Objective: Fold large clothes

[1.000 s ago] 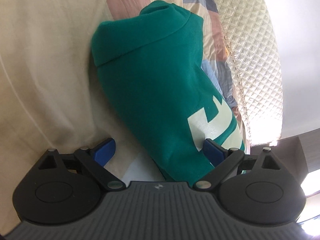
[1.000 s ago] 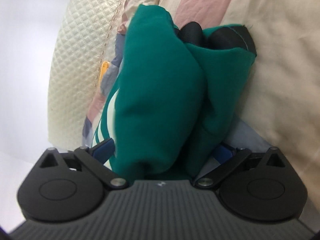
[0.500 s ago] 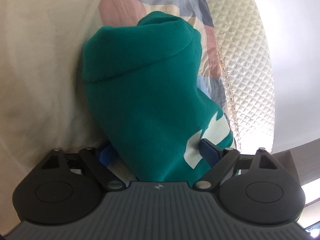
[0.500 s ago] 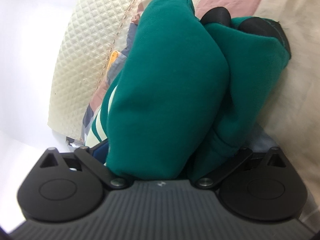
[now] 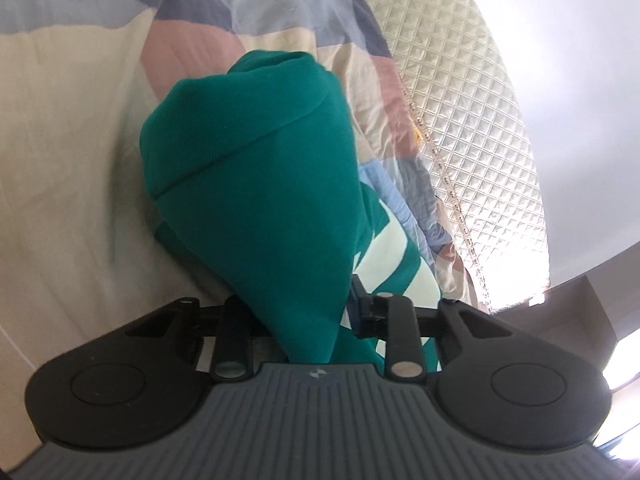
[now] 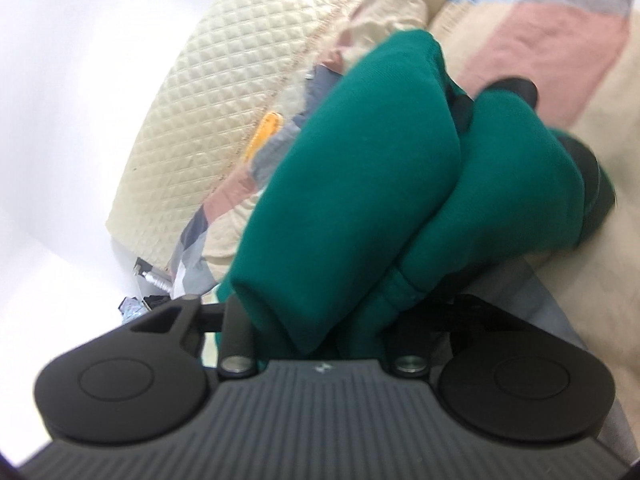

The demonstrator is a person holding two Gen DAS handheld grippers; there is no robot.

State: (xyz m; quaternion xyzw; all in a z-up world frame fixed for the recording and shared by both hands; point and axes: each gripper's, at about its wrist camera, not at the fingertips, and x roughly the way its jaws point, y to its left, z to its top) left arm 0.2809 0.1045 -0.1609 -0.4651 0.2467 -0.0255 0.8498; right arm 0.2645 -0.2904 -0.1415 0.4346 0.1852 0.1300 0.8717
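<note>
green fleece, thick and bunched: a folded sweatshirt (image 5: 256, 200), item one, gripped at both ends

left gripper (image 5: 304, 320): jaws have just been closing and now pinch a gathered end of the sweatshirt; cloth fills the gap, the pads hidden behind it. judged reason: a firm hold on the stacked layers so the bundle keeps its fold when carried

right gripper (image 6: 320, 332): jaws likewise just closed, clamped on the opposite end (image 6: 360, 208), where two rolled thicknesses meet at a ribbed hem. the view is blurred and tilted. judged reason: one hold at each end keeps so bulky a piece from sagging open in the middle

sweatshirt, location: on the bed (image 5: 68, 168), between the two grippers, its far part resting on or just above the bedding; which, i cannot tell. pale lettering (image 5: 392, 256) shows on the side toward the headboard. dark lining (image 6: 592, 184) shows at an opening, likely the hood or a cuff

bedding: cream sheet with a patchwork cover (image 5: 248, 4) in pink, grey and blue, crumpled beyond the garment

headboard (image 5: 472, 92): cream, quilted in diamonds, just beside the cover

small orange object (image 6: 264, 132) by the headboard: unidentified

containers: a brown, box-like shape (image 5: 576, 304) at the edge of the left view; contents not visible. no other container in view

task stage, judged: folding largely done, bundle being secured for moving
</note>
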